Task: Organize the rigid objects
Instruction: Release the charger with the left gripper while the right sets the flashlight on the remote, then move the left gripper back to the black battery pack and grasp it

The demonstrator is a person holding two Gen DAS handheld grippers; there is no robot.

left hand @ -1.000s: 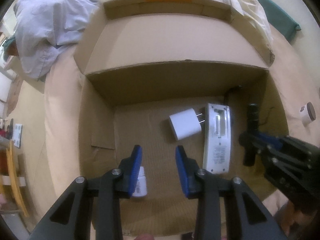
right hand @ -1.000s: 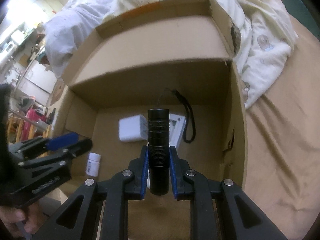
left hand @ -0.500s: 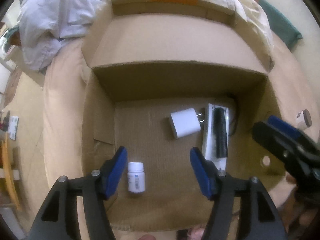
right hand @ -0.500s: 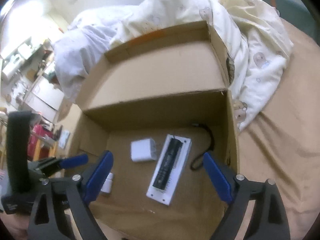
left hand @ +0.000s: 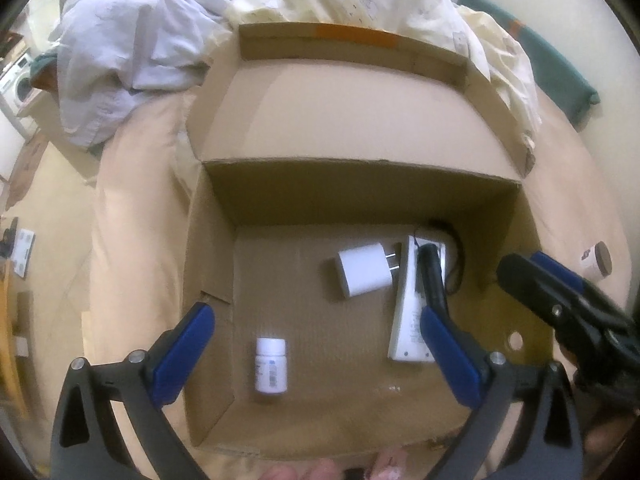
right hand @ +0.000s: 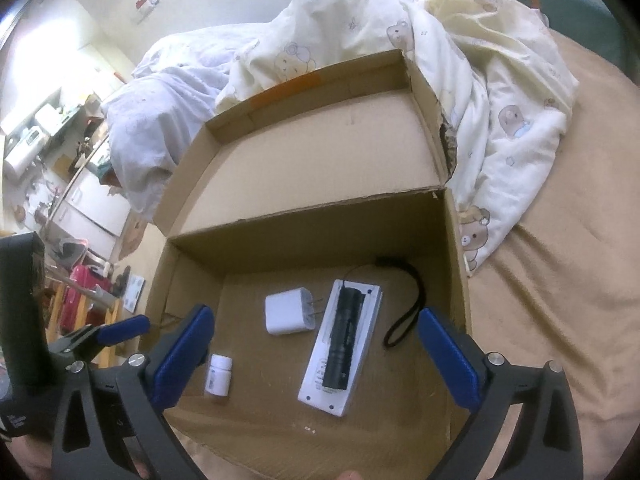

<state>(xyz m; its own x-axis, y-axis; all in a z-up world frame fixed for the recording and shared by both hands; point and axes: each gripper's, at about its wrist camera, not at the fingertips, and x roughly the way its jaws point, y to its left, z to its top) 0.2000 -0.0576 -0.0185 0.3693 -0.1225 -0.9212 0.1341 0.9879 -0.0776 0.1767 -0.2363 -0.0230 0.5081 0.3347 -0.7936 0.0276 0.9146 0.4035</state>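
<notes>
Right wrist view showed the right tool (right hand: 316, 356) spread wide; it had dropped the flashlight (right hand: 343, 338) just ahead, into the box (right hand: 456, 264).

The left tool (left hand: 316, 350) was spread too, holding nothing.

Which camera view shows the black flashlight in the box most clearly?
The right wrist view: the flashlight is seen whole, lying along the white flat device, its strap curling to the right. In the left wrist view the flashlight is narrower and partly hidden behind a blue fingertip of the left gripper.
</notes>
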